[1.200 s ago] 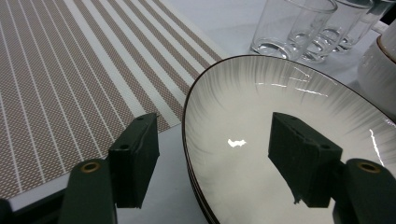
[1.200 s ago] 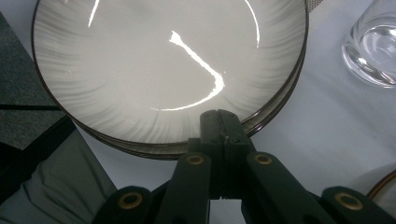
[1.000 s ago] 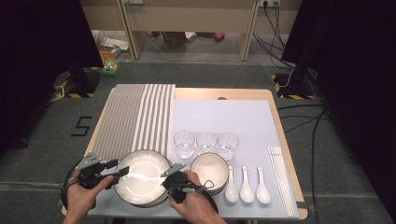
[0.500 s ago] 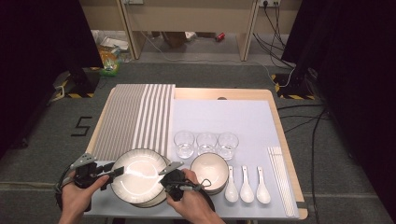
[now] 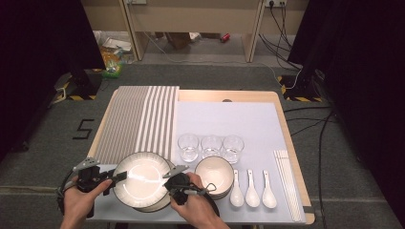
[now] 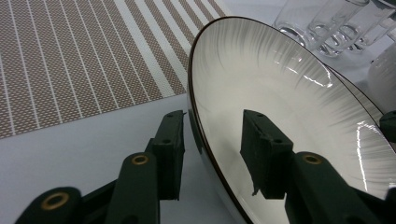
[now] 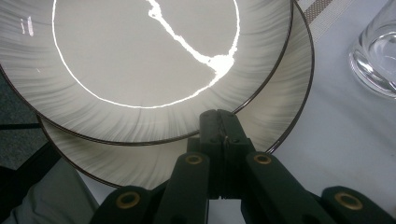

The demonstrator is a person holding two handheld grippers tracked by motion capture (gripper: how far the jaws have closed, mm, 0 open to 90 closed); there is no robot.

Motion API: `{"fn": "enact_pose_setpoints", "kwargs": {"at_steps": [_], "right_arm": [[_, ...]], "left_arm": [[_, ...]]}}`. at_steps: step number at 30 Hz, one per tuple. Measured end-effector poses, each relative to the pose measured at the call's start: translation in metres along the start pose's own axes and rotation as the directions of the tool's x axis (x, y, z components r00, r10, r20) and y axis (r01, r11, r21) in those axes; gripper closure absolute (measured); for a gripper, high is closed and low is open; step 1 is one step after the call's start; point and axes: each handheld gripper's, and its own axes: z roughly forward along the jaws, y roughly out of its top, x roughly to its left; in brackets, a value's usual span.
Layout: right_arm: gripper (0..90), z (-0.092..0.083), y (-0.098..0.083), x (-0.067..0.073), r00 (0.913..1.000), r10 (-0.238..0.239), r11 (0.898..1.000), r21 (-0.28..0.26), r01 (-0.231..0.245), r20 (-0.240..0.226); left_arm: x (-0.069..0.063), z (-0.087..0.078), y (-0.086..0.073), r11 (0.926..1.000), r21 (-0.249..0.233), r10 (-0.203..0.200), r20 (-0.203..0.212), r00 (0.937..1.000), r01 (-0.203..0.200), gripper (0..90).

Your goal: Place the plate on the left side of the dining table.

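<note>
Since the earlier frames the left gripper point(image 5: 117, 177) has been closing its jaws; both hands are otherwise keeping their places at the near edge of the table point(image 5: 248, 96).

Left gripper: in the left gripper view its two black jaws are straddling the dark-lined rim of the top plate point(image 6: 280, 116), one pad outside and below the rim, the other over the inner face. A gap is showing between the outer pad and the rim, so the pads are not yet pressing; nothing is gripped.

Right gripper point(image 5: 168, 187): in the right gripper view its jaws are standing fully together at the rim nearest it, the tips at the edge of the top plate point(image 7: 140, 60) and over the lower plate point(image 7: 280, 112). Whether the rim is being pinched between them I cannot tell.

Plates: the top plate point(image 5: 142, 177) is sitting on the stack at the near left of the pale mat point(image 5: 229, 119), tilted and offset from the lower plate, between the two grippers.

Surroundings: a striped placemat point(image 5: 138, 121) is lying just beyond the stack. To the right, a white bowl point(image 5: 215, 174) is sitting near the right hand point(image 5: 198, 210), with three clear glasses point(image 5: 210, 146) in a row behind it. Three white spoons point(image 5: 252, 190) are lying beside the bowl, and chopsticks point(image 5: 288, 183) at the far right edge.
</note>
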Motion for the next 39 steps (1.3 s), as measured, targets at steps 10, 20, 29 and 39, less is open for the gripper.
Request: {"fn": "enact_pose_setpoints", "kwargs": {"at_steps": [10,20,29,39], "right_arm": [[90.0,0.006,-0.001,0.0,1.0,-0.003,1.0,-0.009,0.003,0.006],[82.6,0.015,-0.003,0.002,1.0,-0.005,1.0,-0.02,0.005,0.001],[71.6,0.003,-0.001,0.003,0.9996,0.002,0.993,-0.119,-0.005,-0.029],[64.5,-0.021,0.004,-0.003,0.9989,-0.004,0.968,-0.251,-0.007,-0.047]], "left_arm": [[0.0,-0.004,0.003,0.9982,-0.01,-0.059,-0.019,0.9981,0.059,68.5],[0.0,-0.013,0.01,0.9806,-0.118,-0.156,0.011,0.9877,0.156,81.5],[0.0,-0.009,0.013,0.9726,-0.128,-0.194,0.017,0.9809,0.194,82.5],[0.001,-0.012,0.018,0.9706,-0.14,-0.194,0.024,0.9807,0.195,82.1]]}}
